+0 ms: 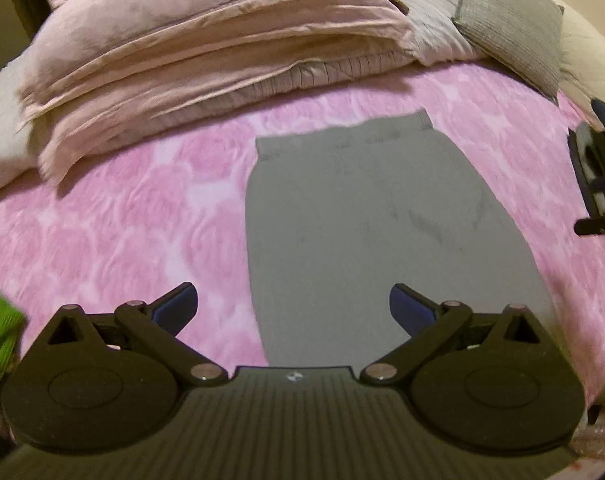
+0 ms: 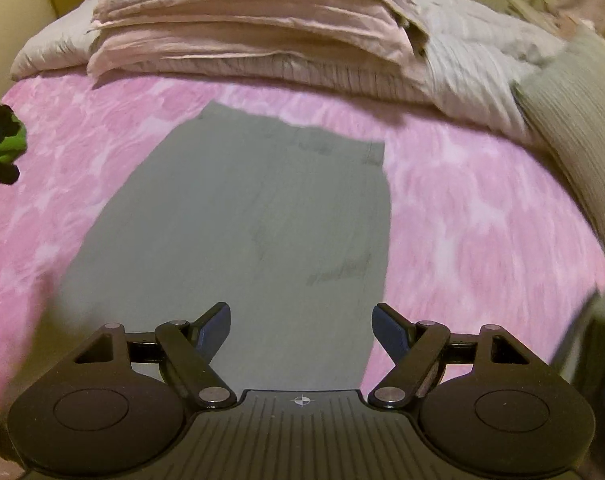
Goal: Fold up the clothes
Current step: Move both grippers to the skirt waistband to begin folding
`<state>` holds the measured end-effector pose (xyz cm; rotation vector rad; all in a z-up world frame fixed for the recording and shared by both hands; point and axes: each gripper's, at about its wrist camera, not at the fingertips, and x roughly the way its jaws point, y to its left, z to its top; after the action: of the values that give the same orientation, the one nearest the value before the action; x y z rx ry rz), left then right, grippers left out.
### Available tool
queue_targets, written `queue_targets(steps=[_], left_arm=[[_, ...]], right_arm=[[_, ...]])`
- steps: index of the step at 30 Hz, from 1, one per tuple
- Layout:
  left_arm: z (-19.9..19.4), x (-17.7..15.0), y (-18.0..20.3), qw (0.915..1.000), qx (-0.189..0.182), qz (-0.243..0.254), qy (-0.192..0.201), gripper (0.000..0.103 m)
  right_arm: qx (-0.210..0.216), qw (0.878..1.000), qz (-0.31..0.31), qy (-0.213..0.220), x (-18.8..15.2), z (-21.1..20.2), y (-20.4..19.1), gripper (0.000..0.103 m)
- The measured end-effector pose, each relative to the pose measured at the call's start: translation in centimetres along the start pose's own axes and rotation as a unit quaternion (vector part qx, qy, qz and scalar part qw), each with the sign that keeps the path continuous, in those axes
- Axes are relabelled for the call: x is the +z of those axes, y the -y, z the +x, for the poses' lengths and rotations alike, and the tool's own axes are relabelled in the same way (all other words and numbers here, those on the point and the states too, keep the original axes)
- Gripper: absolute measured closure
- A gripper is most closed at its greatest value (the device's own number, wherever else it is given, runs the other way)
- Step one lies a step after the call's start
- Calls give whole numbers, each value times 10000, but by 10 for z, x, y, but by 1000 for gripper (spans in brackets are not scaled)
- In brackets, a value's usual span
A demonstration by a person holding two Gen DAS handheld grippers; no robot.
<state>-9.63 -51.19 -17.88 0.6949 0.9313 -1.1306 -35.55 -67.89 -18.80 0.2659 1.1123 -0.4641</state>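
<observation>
A grey garment (image 1: 366, 216) lies flat on the pink blanket, its waistband at the far end toward the pillows. The same grey garment (image 2: 242, 220) fills the middle of the right wrist view. My left gripper (image 1: 293, 312) hovers open above the garment's near left edge, with nothing between its blue-padded fingers. My right gripper (image 2: 301, 332) is open too, over the garment's near right part, its right finger close to the cloth's right edge. The garment's near end is hidden under both gripper bodies.
The pink flowered blanket (image 1: 114, 232) covers the bed. Folded pinkish duvets (image 1: 206, 40) and a grey pillow (image 1: 510, 20) are stacked at the far side. The right gripper (image 1: 598, 184) shows at the right edge of the left wrist view. A green-and-black thing (image 2: 2, 136) sits at the left edge.
</observation>
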Motion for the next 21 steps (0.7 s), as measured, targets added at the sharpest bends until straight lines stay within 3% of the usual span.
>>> queue_targets(steps=[2, 7, 9, 11, 12, 14, 18, 21], left_arm=[[26, 25, -6, 9999, -43, 91, 52, 14], [93, 74, -28, 9997, -226, 64, 28, 19], [122, 90, -37, 9996, -279, 94, 28, 23], [150, 103, -45, 9991, -398, 105, 37, 28], [163, 108, -48, 9991, -416, 116, 34, 29], [191, 117, -51, 9991, -397, 157, 24, 38], [238, 134, -57, 9989, -433, 156, 23, 45], [268, 146, -61, 9986, -495, 170, -73, 55]], right_arm=[[71, 9999, -135, 37, 21, 21, 19, 28], [170, 9992, -350, 69, 69, 82, 62, 29], [307, 9993, -174, 77, 85, 107, 79, 35], [336, 9994, -33, 119, 97, 127, 92, 51], [319, 9993, 63, 157, 104, 138, 99, 52], [423, 9986, 205, 237, 115, 155, 112, 54], [622, 9971, 336, 293, 126, 188, 131, 55], [751, 9948, 620, 307, 128, 210, 145, 55]])
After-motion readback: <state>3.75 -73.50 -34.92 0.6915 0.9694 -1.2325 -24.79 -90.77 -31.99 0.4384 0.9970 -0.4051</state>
